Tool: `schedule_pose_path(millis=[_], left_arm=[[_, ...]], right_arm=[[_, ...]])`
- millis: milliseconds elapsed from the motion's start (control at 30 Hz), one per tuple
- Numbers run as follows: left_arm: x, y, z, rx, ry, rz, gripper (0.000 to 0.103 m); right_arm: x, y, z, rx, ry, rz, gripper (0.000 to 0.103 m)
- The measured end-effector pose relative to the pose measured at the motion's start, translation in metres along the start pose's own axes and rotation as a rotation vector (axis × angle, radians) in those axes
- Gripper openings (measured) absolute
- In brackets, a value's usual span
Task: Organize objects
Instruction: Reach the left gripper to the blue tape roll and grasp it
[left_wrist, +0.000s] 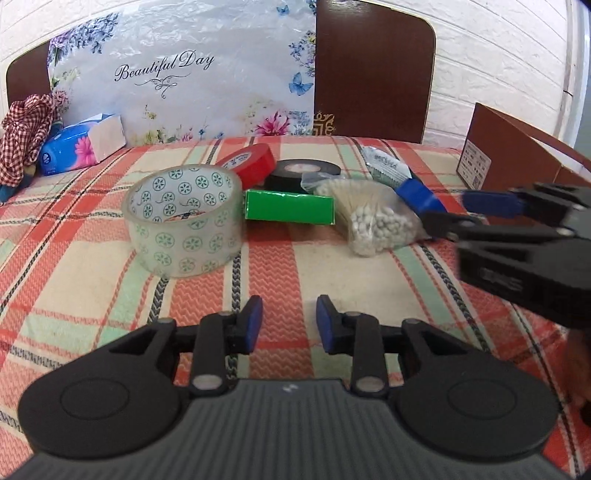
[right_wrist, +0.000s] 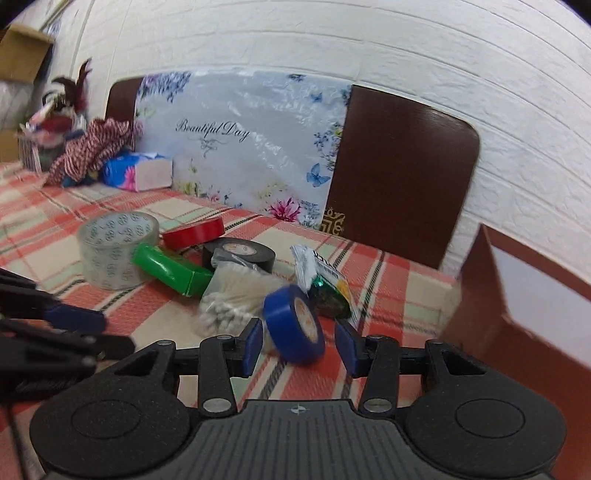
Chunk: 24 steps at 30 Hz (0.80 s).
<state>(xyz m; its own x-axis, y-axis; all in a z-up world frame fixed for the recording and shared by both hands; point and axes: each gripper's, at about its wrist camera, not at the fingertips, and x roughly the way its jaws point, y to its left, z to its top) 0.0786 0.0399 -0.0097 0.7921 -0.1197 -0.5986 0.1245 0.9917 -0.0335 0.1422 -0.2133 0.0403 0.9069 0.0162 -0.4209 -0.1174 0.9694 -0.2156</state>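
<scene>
White brick wall, plaid cloth (left_wrist: 92, 288) on the bench, clutter mid-bench; our right tool (right_wrist: 298, 341) is at the blue tape roll (right_wrist: 293, 325).

Right tool wide open, holding nothing yet: the roll stands on edge, tilted, between the pads, and contact is unclear through blur. Left tool (left_wrist: 289, 320) part open, empty, hanging short of the clear tape roll (left_wrist: 184, 218). Risk: the roll could tip or roll away when we close, since it's on edge; the cotton swab bag (left_wrist: 369, 218) lies just beside and could snag. The brown box (right_wrist: 517, 295) at right is cut off, so we can't see its inside. The foil packet (right_wrist: 325, 284) behind the roll is partly hidden.
</scene>
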Motion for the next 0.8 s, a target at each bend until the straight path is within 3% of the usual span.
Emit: schedule_pose_path(millis=[33, 167, 333, 467, 533, 600, 700, 800], left_arm=[[0.000, 0.003, 0.000, -0.013, -0.001, -0.012, 0.035], [-0.003, 0.008, -0.001, -0.041, -0.006, -0.040, 0.036], [-0.004, 0.003, -0.001, -0.020, -0.002, -0.028, 0.036], [-0.009, -0.001, 0.002, -0.011, 0.035, -0.022, 0.038], [-0.014, 0.000, 0.007, -0.057, 0.071, -0.077, 0.039], [-0.020, 0.000, 0.013, -0.125, 0.110, -0.162, 0.039], [-0.034, -0.013, 0.020, -0.157, 0.131, -0.251, 0.047], [-0.049, -0.036, 0.029, -0.109, 0.117, -0.295, 0.049]], right_arm=[[0.004, 0.002, 0.000, -0.020, 0.016, 0.008, 0.024], [-0.010, 0.012, -0.007, -0.095, 0.027, 0.001, 0.021], [-0.074, 0.018, -0.046, -0.193, 0.052, 0.000, 0.018], [-0.124, 0.006, -0.070, -0.184, 0.062, 0.051, 0.018], [-0.138, -0.001, -0.076, -0.160, 0.073, 0.067, 0.023], [-0.146, -0.008, -0.079, -0.103, 0.078, 0.093, 0.049], [-0.156, -0.014, -0.081, -0.035, 0.052, 0.143, 0.050], [-0.159, -0.015, -0.081, -0.008, 0.034, 0.183, 0.050]])
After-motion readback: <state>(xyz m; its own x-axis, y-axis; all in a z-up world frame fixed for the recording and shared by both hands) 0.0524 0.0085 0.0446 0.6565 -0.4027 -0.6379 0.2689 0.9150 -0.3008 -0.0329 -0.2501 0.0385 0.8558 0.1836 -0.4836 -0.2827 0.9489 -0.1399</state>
